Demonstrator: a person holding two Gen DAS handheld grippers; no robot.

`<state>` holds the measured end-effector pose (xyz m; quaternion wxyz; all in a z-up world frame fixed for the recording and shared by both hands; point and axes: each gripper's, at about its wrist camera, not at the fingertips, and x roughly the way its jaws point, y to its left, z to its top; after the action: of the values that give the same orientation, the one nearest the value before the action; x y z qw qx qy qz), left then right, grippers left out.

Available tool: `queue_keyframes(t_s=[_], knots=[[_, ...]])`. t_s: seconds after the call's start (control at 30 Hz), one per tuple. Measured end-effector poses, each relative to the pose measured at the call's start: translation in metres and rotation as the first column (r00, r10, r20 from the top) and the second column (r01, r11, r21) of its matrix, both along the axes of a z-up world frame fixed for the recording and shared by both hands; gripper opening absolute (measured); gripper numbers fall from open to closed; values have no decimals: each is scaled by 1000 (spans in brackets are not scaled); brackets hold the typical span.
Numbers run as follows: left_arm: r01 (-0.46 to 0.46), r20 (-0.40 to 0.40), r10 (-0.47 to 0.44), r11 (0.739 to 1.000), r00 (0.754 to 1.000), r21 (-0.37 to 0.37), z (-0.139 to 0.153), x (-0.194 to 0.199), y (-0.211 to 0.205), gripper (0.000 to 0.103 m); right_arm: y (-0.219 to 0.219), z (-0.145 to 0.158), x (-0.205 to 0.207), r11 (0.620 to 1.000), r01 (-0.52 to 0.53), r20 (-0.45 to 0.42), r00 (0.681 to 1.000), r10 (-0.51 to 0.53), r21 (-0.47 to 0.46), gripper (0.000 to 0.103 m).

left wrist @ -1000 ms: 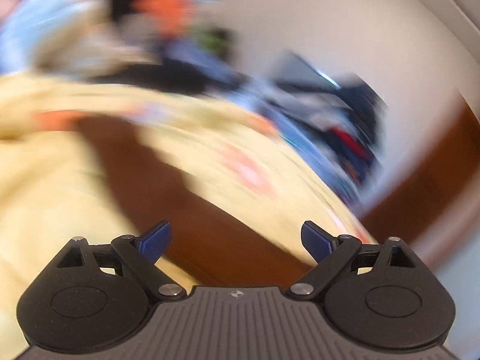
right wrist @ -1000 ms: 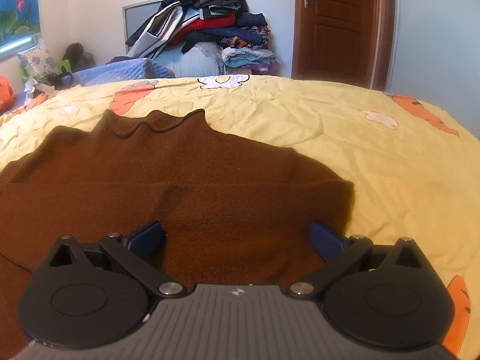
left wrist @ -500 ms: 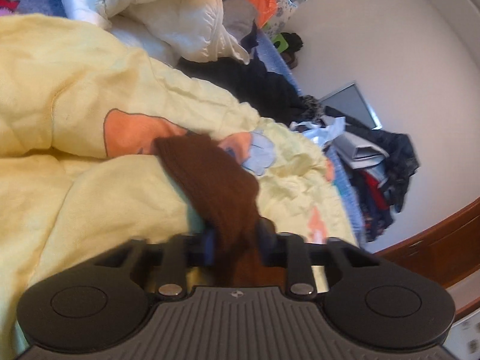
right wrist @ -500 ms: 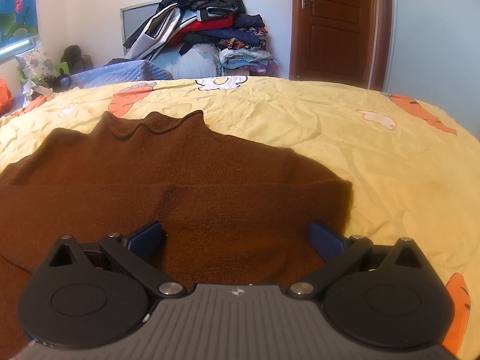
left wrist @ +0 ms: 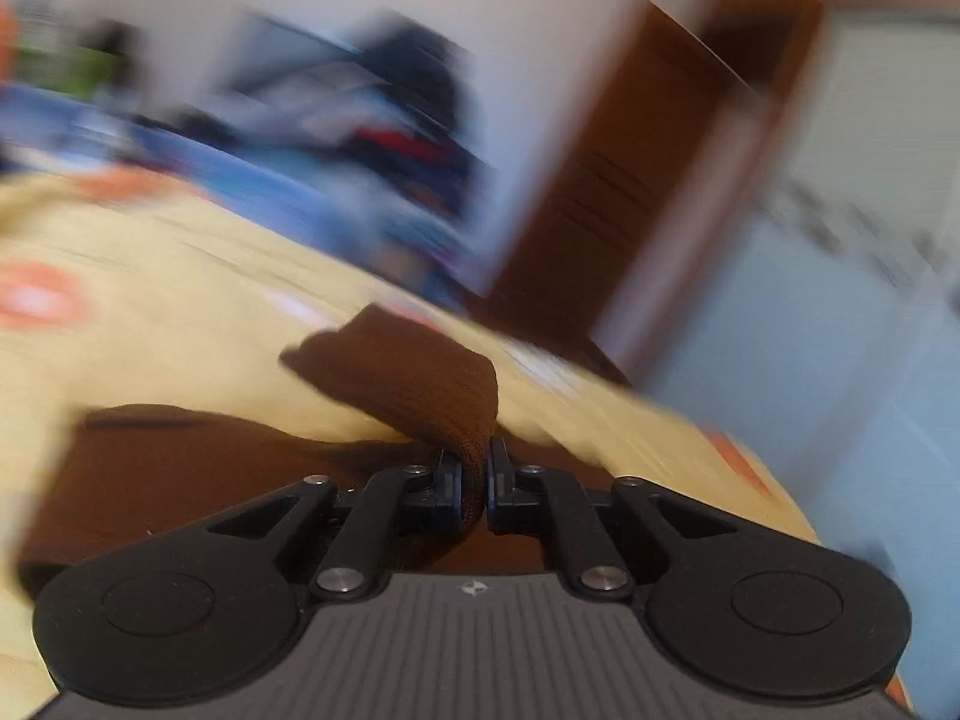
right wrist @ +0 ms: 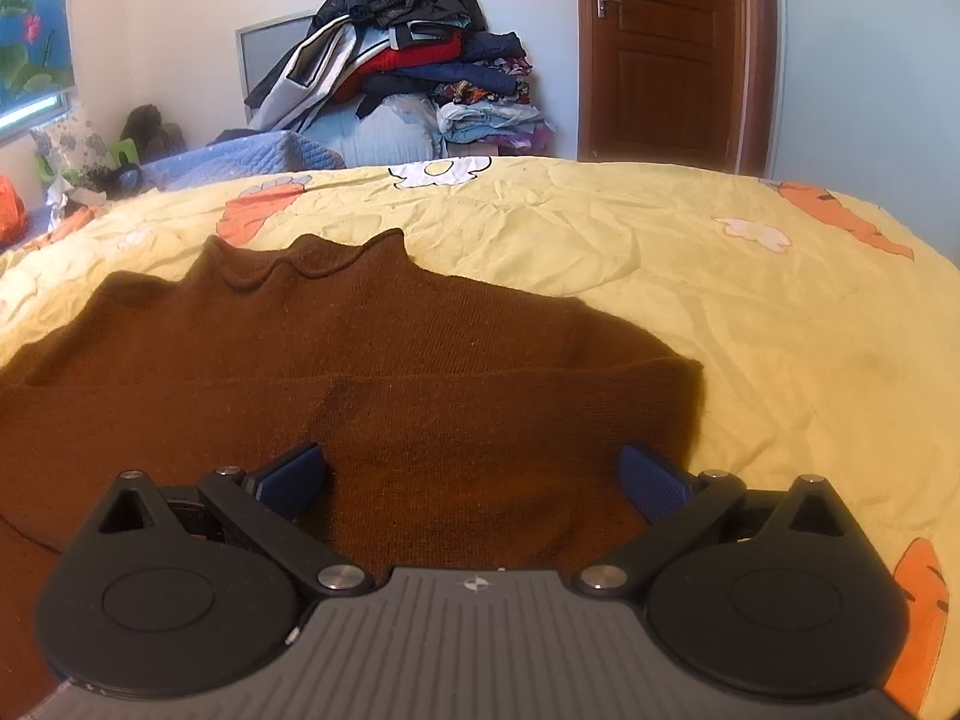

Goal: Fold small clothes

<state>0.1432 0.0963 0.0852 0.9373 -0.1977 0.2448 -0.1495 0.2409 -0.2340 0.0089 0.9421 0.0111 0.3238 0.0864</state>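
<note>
One sweater (right wrist: 372, 372) flat on bed (right wrist: 690, 276) | left gripper (left wrist: 474, 480) pinching sleeve (left wrist: 414, 384) | right gripper (right wrist: 471, 480) wide, empty | step: sleeve fold | next: lay sleeve across the middle

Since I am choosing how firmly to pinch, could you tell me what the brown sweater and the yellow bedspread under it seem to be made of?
Brown sweater: a fine knit, probably wool or acrylic, matte and slightly fuzzy; thin diagonal ribs show and the collar edge rolls.
Yellow bedspread: thin woven cloth, probably cotton, matte; it holds many sharp creases and carries printed orange and white shapes.
</note>
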Motion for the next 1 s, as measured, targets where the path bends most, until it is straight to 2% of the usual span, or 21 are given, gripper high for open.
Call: queue_keyframes(t_s=[0.03,0.1,0.17,0.23,0.27,0.3,0.33,0.37,0.4,0.43,0.5,0.53,0.6,0.63,0.67,0.73,0.8,0.83,0.9,0.97,1.0], knots=[[87,-39,-85,995,996,39,-7,4,-29,11,-2,0,0,1000,0,1,1000,0,11,103],[152,-98,-139,977,985,147,-24,2,-71,14,-3,1,-1,1000,1,3,1000,-1,27,103],[158,-93,-140,962,986,223,-39,-11,-87,15,-4,1,-1,999,1,4,1000,-1,38,103],[143,-88,-124,958,988,248,-53,-24,-85,20,-6,1,-1,999,1,5,1000,-1,48,103],[133,-99,-111,960,989,248,-60,-27,-79,24,-7,1,-1,999,1,6,1000,-1,53,103],[110,-110,-86,965,990,238,-67,-31,-73,37,-7,1,-1,998,1,6,1000,-1,58,103],[86,-103,-64,972,993,221,-74,-35,-66,46,-8,2,-1,998,1,7,1000,-2,63,103],[71,-75,-59,983,995,171,-78,-44,-59,46,-8,2,-1,998,2,7,1000,-2,67,103],[66,-61,-59,991,996,121,-78,-50,-52,57,-9,2,-2,998,2,7,1000,-2,69,103],[38,-55,-32,994,998,103,-78,-50,-49,71,-8,2,-2,998,2,6,1000,-3,69,103],[0,-54,5,995,999,104,-79,-48,-48,74,-10,5,-2,996,6,-19,1000,-5,84,103],[0,-53,6,995,999,104,-79,-47,-49,74,-12,11,-2,991,31,-48,999,-25,128,103],[-5,-46,10,994,999,108,-78,-48,-47,74,-17,25,-6,948,50,-98,995,-20,315,103],[-3,-45,8,994,999,109,-78,-49,-47,74,-16,31,-8,914,26,-111,994,21,405,103],[1,-45,4,994,999,109,-78,-50,-47,74,-10,36,-8,890,-9,-124,990,74,455,103],[26,-48,-21,994,999,109,-77,-50,-48,74,13,41,-3,874,-73,-180,967,180,480,103],[56,-57,-49,991,997,120,-75,-49,-52,74,37,39,6,859,-112,-253,929,269,499,103],[59,-60,-52,990,997,131,-76,-48,-54,75,50,38,10,862,-136,-279,912,302,488,103],[58,-59,-50,988,997,144,-76,-48,-56,75,78,37,17,906,-183,-321,893,316,382,103],[58,-58,-50,988,997,146,-77,-48,-56,75,102,32,24,952,-206,-378,883,280,225,92],[58,-59,-51,988,997,141,-77,-48,-56,75,113,31,25,961,-230,-381,883,273,156,88]])
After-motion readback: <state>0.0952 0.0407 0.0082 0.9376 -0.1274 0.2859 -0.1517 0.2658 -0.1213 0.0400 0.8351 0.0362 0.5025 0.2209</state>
